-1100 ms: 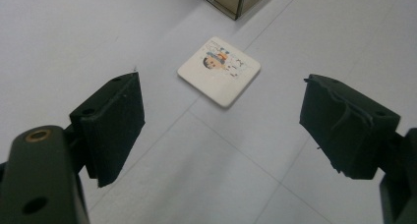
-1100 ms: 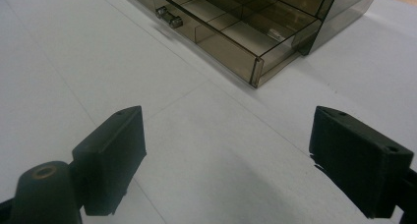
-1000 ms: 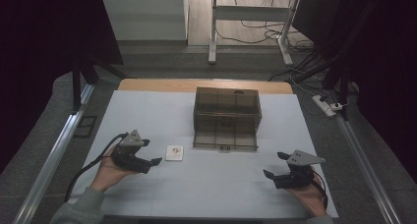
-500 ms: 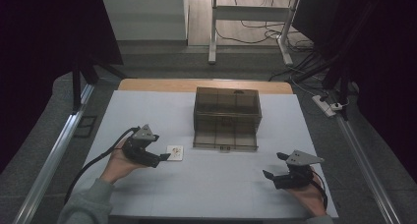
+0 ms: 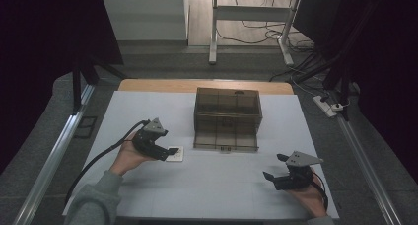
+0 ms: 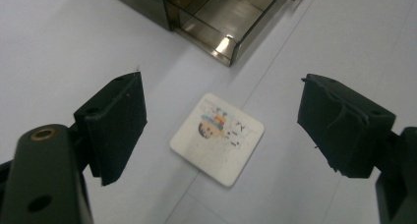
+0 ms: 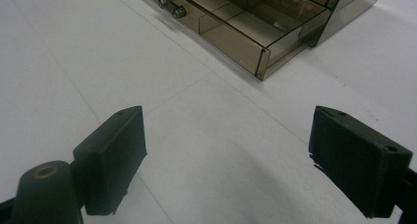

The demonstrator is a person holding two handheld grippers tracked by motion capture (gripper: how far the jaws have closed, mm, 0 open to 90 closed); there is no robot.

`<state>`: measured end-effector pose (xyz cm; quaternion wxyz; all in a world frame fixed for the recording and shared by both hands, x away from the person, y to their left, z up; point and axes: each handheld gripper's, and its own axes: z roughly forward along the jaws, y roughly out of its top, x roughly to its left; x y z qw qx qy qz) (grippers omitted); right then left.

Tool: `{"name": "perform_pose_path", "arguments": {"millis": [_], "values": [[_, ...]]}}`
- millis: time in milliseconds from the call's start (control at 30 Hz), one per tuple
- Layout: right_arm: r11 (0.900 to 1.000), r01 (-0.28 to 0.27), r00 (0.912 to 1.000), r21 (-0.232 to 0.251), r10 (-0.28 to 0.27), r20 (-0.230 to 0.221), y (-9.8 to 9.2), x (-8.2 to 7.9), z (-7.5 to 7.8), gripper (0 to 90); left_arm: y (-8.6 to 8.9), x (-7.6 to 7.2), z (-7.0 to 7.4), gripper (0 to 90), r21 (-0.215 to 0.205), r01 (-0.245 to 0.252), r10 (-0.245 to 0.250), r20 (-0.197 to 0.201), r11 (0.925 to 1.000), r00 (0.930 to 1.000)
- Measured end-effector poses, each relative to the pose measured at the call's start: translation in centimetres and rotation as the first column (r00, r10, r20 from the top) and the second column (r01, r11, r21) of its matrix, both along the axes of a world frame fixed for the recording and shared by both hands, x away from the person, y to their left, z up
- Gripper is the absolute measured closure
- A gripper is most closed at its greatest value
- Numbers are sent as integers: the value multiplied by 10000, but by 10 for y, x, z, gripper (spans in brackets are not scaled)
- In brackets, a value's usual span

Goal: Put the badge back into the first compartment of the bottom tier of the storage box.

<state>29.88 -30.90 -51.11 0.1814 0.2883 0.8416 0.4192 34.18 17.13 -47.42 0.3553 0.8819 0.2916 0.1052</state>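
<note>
A small white square card point(image 5: 175, 154) with a cartoon print lies flat on the white table point(image 5: 217, 190), left of the box front. My left gripper point(image 5: 166, 151) hovers right at its left edge. In the left gripper view the card point(image 6: 217, 138) lies between and beyond the two black pads point(image 6: 117, 123), untouched. The left gripper point(image 6: 221, 101) is open, and its jaws have just been closing a little. A smoky see-through box point(image 5: 226, 111) has its bottom drawer point(image 5: 226, 140) pulled out. My right gripper point(image 5: 274, 167) rests open near the front right, nothing between its fingers point(image 7: 361, 160).
The drawer point(image 7: 231, 25) has divided compartments and a small knob point(image 7: 172, 7). A wooden strip point(image 5: 157, 85) borders the table's far edge. Metal rails point(image 5: 54, 156) run along both sides. A cable point(image 5: 98, 158) trails from the left gripper.
My left gripper has moved right and a little away from the person, up to the card. The right gripper has stayed where it was.
</note>
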Motion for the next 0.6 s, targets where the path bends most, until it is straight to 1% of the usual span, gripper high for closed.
{"name": "perform_pose_path", "arguments": {"millis": [100,233,333,400,467,500,533,600], "values": [[10000,-8,10000,7,8,-37,0,0,-1,139,-4,5,0,187,-87,62,-63,-70,9999,10000],[10000,-13,10000,-21,13,-52,1,0,-1,141,-5,10,-3,192,15,117,-117,-186,9999,9998],[10000,-25,9999,-49,24,-104,1,1,-1,141,-6,13,-3,193,88,96,-94,-195,9999,9998],[9999,-77,9999,-127,75,-103,1,1,-1,142,-7,16,-4,194,72,146,-144,-248,9999,9996],[9999,-65,9999,-98,64,-104,1,0,-1,142,-7,17,-5,193,82,188,-186,-280,9998,9994],[10000,-48,9999,-66,48,-94,1,0,-1,142,-7,19,-8,193,153,302,-294,-540,9994,9981],[10000,-48,9999,-66,48,-94,1,0,-1,142,-7,19,-8,192,153,302,-294,-540,9994,9981],[10000,-39,9999,-72,38,-97,1,1,-1,142,-8,21,-11,190,197,453,-437,-780,9988,9960]]}}
